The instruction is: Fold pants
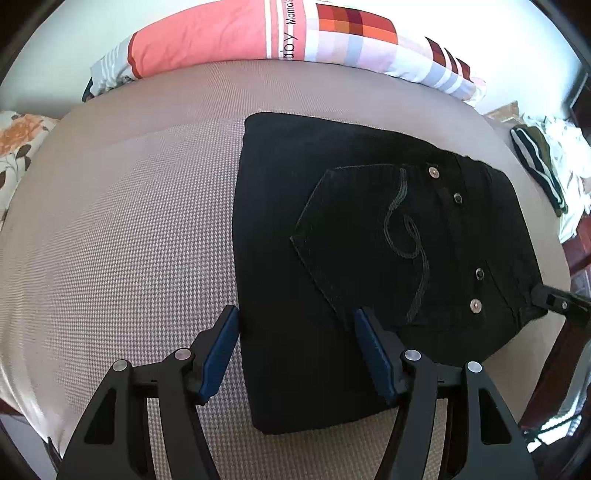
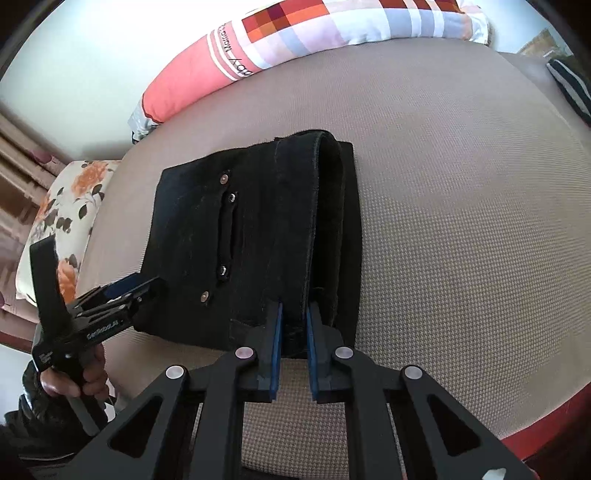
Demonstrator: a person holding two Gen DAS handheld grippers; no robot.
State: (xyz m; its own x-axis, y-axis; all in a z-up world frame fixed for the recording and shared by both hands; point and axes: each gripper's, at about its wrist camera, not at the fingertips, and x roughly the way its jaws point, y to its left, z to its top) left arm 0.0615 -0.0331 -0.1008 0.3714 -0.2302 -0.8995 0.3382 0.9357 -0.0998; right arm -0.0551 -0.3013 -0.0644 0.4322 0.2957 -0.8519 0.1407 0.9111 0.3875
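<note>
Right gripper (image 2: 294,314), black w/ blue pads, is clamped on the near edge of the folded black denim pants (image 2: 255,236), pinching the thick waistband layer between its pads. Left gripper (image 1: 295,317) stands open, jaws wide apart, nothing pinched; its left pad sits at the pants' left folded edge, the right pad over the cloth by the back pocket.

Pants lie folded into a compact rectangle on the beige woven mattress (image 2: 461,240) of a bed, approx. mid-bed. Long axis runs from the grippers away toward the pillows; waistband along the right side, fold on the left. Fabric is flat, dark, w/ metal rivets.

Left wrist view alone shows the back pocket w/ curly grey stitching (image 1: 406,236), also a heap of other clothes (image 1: 546,162) at the bed's right edge, and the right gripper's tip at the pants' right corner. Right wrist view alone shows the waistband layers end-on, a belt loop between two rivets, and the person's hand (image 2: 74,380) holding the left gripper's handle at the pants' left corner.

Beyond: long pink-and-checked pillow (image 1: 258,33) along the far side, floral pillow (image 2: 70,210) at left.
</note>
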